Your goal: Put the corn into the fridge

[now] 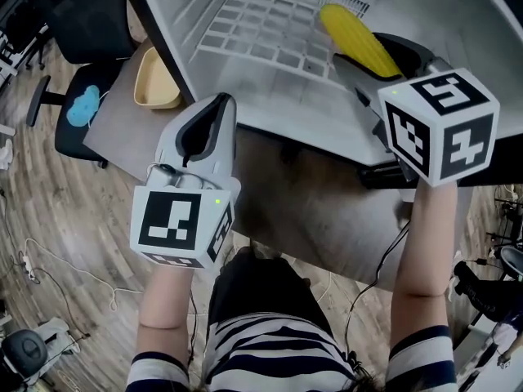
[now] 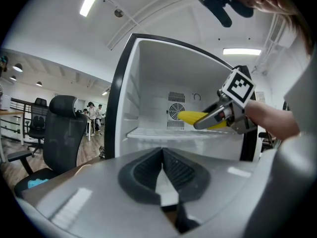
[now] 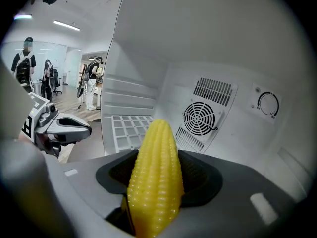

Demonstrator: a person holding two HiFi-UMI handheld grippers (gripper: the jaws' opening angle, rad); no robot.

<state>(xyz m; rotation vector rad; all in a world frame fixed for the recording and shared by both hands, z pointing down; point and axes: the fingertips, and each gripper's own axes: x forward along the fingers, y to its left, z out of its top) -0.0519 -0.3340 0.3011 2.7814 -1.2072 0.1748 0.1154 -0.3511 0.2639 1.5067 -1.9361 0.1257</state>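
White fridge [image 3: 223,43] walls fill the view — a wire shelf [image 1: 253,31] below, a round fan [image 3: 200,115] on the back wall. The right gripper [image 3: 158,175] is clamped on the corn [image 1: 359,39], holding it inside the compartment above the shelf, tip toward the fan. The left gripper [image 2: 162,175] hangs outside the opening — jaws together, nothing between them.

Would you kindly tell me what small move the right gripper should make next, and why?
Probably lower the right gripper toward the shelf: its jaws are shut on the corn, which is inside the fridge, pointing at the fan, apparently above the shelf and not resting on it.
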